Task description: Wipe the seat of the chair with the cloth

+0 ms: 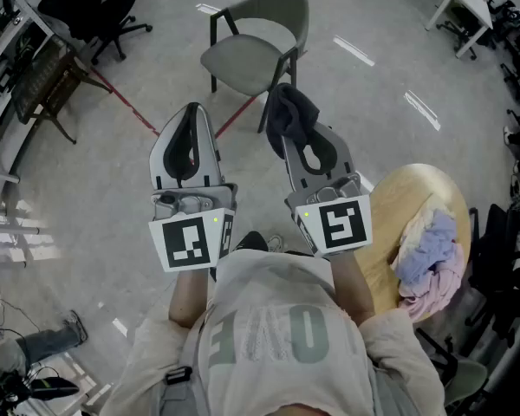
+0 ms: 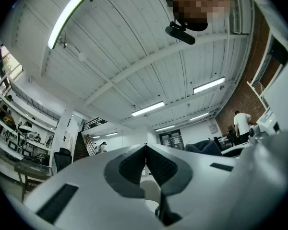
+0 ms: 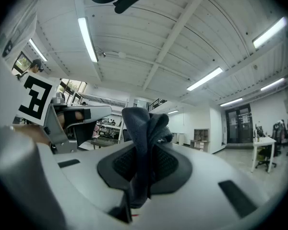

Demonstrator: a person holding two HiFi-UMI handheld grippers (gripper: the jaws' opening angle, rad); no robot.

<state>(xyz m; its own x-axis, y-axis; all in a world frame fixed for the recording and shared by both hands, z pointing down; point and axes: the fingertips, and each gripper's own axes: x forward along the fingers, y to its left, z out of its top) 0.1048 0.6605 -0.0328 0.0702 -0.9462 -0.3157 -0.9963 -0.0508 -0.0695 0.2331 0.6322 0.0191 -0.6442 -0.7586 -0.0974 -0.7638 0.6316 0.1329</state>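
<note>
Nearest to me are the two marker cubes, one on each tool, held up side by side in front of my chest. My left tool (image 2: 145,148) has its jaws pressed together with nothing between them. My right tool (image 3: 143,163) is pinching the dark grey cloth (image 1: 291,113), which bunches up above the jaw tips and also hangs down between the pads. Both tools tilt upward, so their own views take in the ceiling and its strip lights. Just to my right stands a round wooden desk (image 1: 409,199) carrying a heap of lilac, pink and white cloths (image 1: 432,251). Ahead of the tools, on the grey floor, stands the pale green chair (image 1: 258,46) with dark legs, its seat (image 1: 241,63) bare and apart from the cloth. Red tape lines (image 1: 126,104) run across the floor beside it. Farther off, a black office chair (image 1: 95,9) sits at the upper left and a white desk (image 1: 468,0) at the upper right.
</note>
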